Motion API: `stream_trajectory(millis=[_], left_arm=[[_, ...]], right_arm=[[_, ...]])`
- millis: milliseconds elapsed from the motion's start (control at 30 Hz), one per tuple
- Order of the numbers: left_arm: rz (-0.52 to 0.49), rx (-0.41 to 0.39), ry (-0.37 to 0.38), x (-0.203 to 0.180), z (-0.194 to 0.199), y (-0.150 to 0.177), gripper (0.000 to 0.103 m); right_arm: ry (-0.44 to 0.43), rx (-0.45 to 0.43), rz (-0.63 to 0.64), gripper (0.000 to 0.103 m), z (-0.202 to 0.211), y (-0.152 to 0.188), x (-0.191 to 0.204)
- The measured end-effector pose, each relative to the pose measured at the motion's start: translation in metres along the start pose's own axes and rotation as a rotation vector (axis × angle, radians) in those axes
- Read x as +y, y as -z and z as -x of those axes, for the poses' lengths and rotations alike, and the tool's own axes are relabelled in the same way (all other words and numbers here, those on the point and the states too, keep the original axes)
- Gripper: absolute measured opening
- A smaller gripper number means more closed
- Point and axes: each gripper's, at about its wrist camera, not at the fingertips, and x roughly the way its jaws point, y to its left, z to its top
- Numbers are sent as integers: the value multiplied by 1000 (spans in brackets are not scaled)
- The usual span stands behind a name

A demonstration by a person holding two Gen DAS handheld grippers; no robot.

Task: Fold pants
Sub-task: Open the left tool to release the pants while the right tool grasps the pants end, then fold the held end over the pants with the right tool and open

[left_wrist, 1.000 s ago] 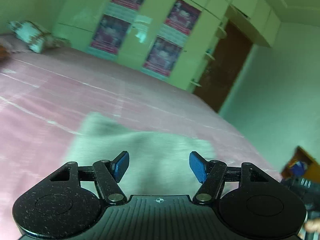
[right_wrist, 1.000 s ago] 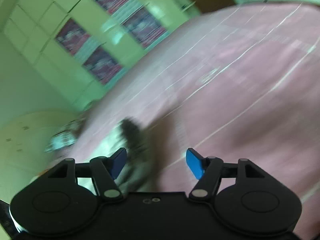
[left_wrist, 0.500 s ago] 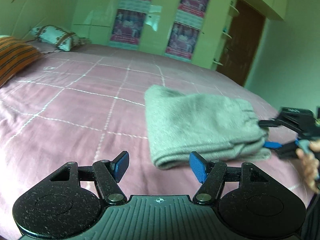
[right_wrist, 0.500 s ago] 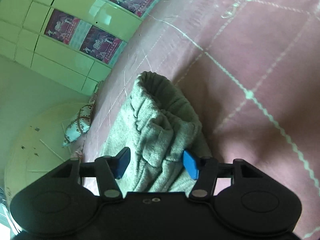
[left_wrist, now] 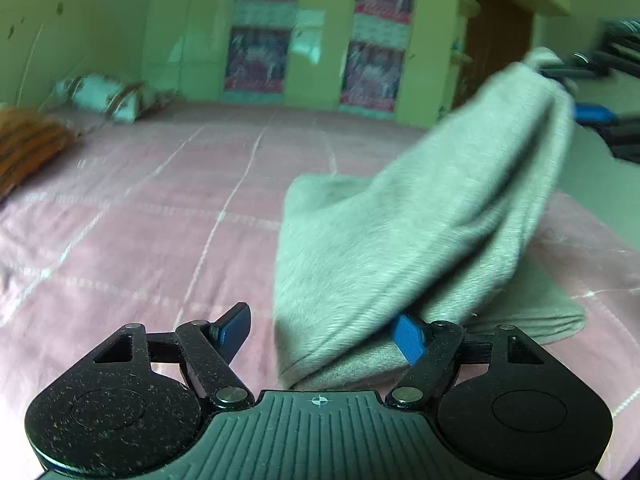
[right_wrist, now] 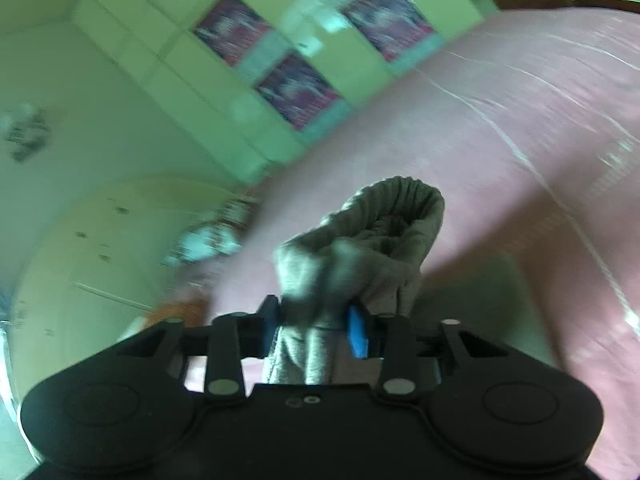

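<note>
Lifted since earlier, pants (right_wrist: 360, 248) bunch in closing right tool (right_wrist: 314, 330); left tool (left_wrist: 326, 334) opening.

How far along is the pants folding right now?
Done: the grey pants are already doubled into a thick bundle on the pink bed. In hand: the right hand-held gripper is closing on the gathered end and holds it off the bed; the left hand-held gripper is opening beside the lower edge. Left: the last fold and laying flat.
</note>
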Motion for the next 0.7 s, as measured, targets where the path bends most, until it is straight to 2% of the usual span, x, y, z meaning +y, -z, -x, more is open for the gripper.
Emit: stream_trajectory(millis=[67, 133, 233, 300, 367, 467, 533, 633, 667, 700], left_arm=[[3, -54, 31, -3, 17, 3, 76], [26, -69, 43, -3, 27, 13, 77], [-36, -5, 25, -12, 19, 26, 78], [-24, 25, -12, -12, 11, 30, 78], [17, 27, -79, -9, 2, 27, 78], [145, -15, -164, 15, -1, 26, 79], [230, -7, -136, 31, -2, 30, 83], [189, 9, -158, 26, -2, 38, 83], [181, 9, -162, 23, -2, 40, 83], [175, 11, -169, 21, -2, 40, 83]], right_arm=[[-5, -1, 55, 22, -2, -7, 17], [16, 1, 114, 22, -7, -8, 24], [40, 0, 91, 22, -6, -5, 13], [39, -13, 73, 22, -2, -3, 7], [50, -22, 57, 22, 4, -2, 1], [27, -69, -19, 22, 21, -5, -18], [23, -67, -48, 21, 29, -2, -37], [131, -19, -85, 21, 23, 27, -84], [210, 30, -137, 21, 12, 40, -111], [271, 107, -255, 22, -1, 52, -143]])
